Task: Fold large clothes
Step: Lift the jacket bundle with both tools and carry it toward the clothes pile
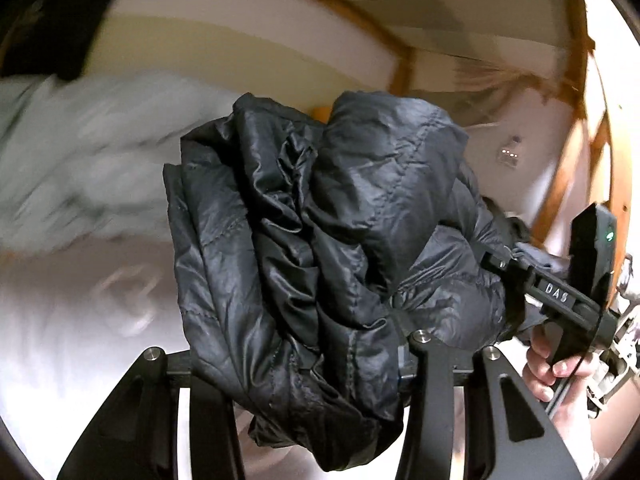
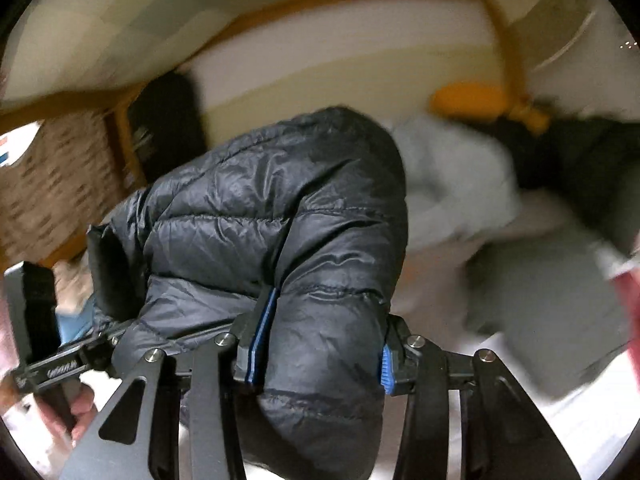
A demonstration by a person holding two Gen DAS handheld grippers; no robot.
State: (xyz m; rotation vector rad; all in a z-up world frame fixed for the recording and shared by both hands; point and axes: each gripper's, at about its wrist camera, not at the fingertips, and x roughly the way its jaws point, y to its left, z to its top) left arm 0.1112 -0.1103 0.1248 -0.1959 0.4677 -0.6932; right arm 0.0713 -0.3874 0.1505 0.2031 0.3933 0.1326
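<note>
Clearly both tongs are clamped on the black puffer jacket [image 1: 320, 248], which hangs bunched up off the white bed [image 1: 72, 352] — crumpled, quilted, shiny. The left tongs [image 1: 352, 360] pinch a thick wad of its fabric between their fingers; most of that wad hides the pads. The right tongs [image 2: 316, 352] squeeze a rounded fold of the jacket between blue-edged pads [image 2: 386, 368]. Beside the jacket, in the left wrist view, the right tongs' body reaches in with a bare hand [image 1: 552, 364] on the handle. Behind the jacket lies a pale grey garment [image 2: 452, 176], blurred — beyond it, an orange wooden frame [image 2: 504, 40].
</note>
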